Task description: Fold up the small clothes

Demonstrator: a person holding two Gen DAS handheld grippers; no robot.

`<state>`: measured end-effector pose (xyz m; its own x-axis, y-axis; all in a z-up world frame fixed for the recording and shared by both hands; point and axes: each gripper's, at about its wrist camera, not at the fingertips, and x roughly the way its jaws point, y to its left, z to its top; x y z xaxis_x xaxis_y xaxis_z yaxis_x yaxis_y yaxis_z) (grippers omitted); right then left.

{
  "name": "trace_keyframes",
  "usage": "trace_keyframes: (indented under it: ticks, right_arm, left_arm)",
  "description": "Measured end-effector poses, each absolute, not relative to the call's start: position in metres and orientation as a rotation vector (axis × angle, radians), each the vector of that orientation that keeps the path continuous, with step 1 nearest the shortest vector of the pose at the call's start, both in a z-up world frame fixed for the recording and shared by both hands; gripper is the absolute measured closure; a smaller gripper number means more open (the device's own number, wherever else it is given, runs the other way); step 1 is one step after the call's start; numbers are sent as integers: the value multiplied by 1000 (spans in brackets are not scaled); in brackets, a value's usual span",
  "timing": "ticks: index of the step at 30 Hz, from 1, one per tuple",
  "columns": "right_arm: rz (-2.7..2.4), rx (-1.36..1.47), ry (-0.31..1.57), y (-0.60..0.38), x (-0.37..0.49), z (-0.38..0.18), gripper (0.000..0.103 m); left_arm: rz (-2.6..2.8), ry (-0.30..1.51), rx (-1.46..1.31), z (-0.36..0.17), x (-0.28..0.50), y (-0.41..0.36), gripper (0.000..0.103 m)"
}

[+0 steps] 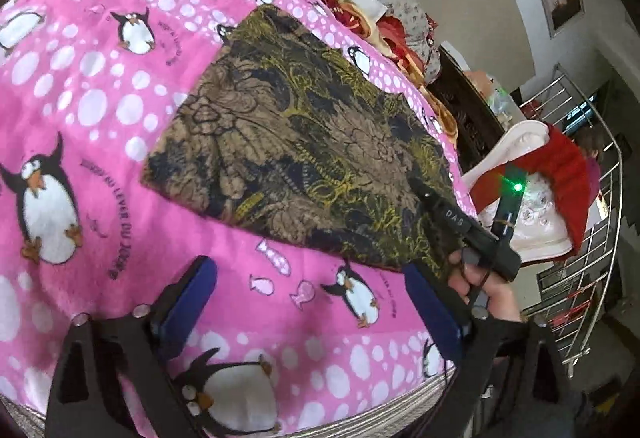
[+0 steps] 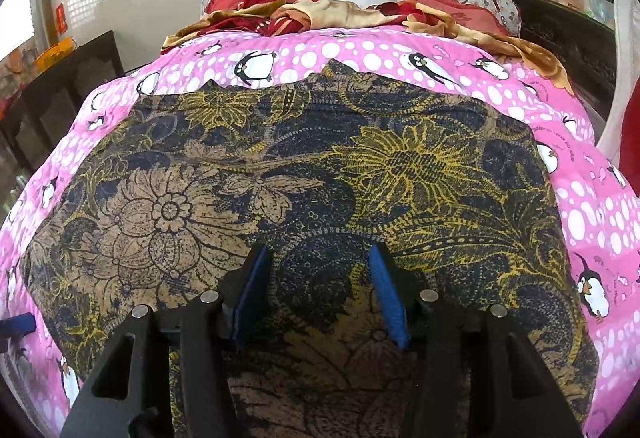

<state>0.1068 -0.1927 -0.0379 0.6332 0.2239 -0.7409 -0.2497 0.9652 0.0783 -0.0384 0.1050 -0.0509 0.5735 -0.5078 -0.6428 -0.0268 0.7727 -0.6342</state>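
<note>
- Because the brown, navy and yellow floral-print cloth (image 2: 304, 174) is spread flat on the bed's pink penguin-print fleece blanket (image 1: 80, 86), with little loft at its edges, both layers could be caught together if a pinch is made too deep.
- The right claw (image 2: 318, 278) is seen with its blue-padded jaws parted wide over the near part of the cloth, nothing held between them; whether the tips touch the fabric cannot be told.
- The left claw (image 1: 316, 302) is likewise wide open and empty, poised over the blanket just beside the cloth's near edge.
- If only one corner is lifted, the cloth is likely to be dragged askew, and an uneven fold would result.
- Thin, limp fabric may slip from the pads when tension is applied.
- The cloth's far edge looks jagged, so matching of edges may be misjudged.
</note>
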Motion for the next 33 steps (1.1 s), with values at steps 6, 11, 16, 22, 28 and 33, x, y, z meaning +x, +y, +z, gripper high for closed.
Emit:
trace_keyframes:
  ticks: [6, 11, 16, 22, 28, 33]
  right_arm:
    - [270, -37, 842, -193, 106, -38, 55]
    - [271, -37, 842, -193, 106, -38, 55]
    - [271, -39, 841, -194, 106, -38, 55]
    - [273, -35, 841, -193, 106, -38, 55]
    - [280, -23, 843, -194, 106, -38, 55]
    - [281, -20, 844, -194, 106, -38, 55]
  left_arm:
    - [-297, 915, -785, -57, -11, 127, 5]
    - [-261, 856, -762, -58, -3, 123, 5]
    - [-304, 800, -782, -55, -8, 122, 24]
    - [-354, 786, -977, -58, 9, 136, 32]
    - [-254, 821, -950, -64, 16, 139, 30]
    - [-181, 759, -1003, -59, 9, 154, 31]
